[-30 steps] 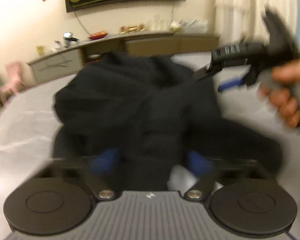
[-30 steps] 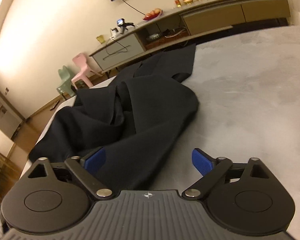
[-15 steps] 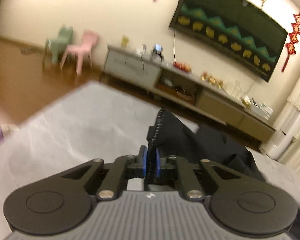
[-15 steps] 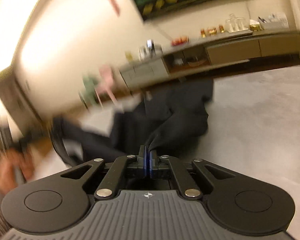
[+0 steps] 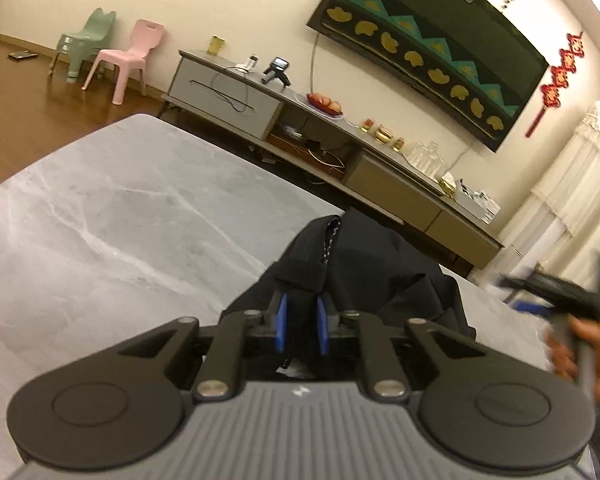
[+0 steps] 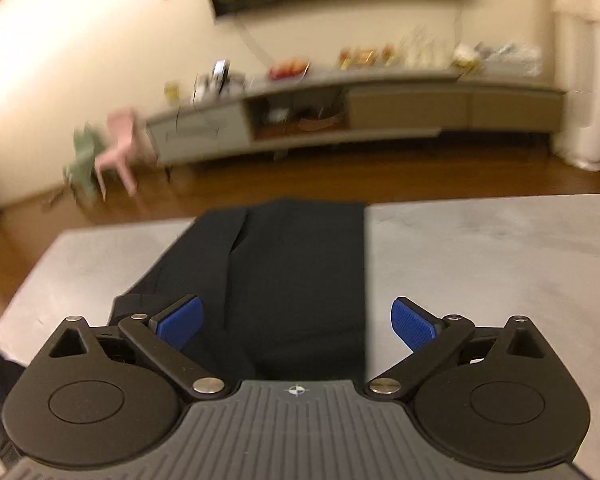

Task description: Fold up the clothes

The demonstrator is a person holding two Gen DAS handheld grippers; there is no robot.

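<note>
A black garment [image 5: 380, 264] lies bunched on the grey table [image 5: 100, 220]. My left gripper [image 5: 302, 320] holds a fold of its edge between the blue pads; the jaws are opening slightly, with cloth still filling the gap. In the right wrist view the garment [image 6: 292, 272] lies flat as a long dark panel reaching the table's far edge. My right gripper [image 6: 296, 320] hovers above it, jaws opening wide, nothing between the pads. In the left wrist view the right gripper [image 5: 556, 300] shows blurred at the right edge, in a person's hand [image 5: 580, 344].
Beyond the table [image 6: 480, 260] are a wooden floor and a long low cabinet [image 5: 260, 104] with small items on top, under a wall screen. A pink chair [image 5: 128, 60] and a green chair [image 5: 88, 40] stand at the far left.
My left gripper closed on the garment's edge and rolled. My right gripper pinched the cloth half a second ago, has since let it go and opened wide; the cloth now lies flat beneath it.
</note>
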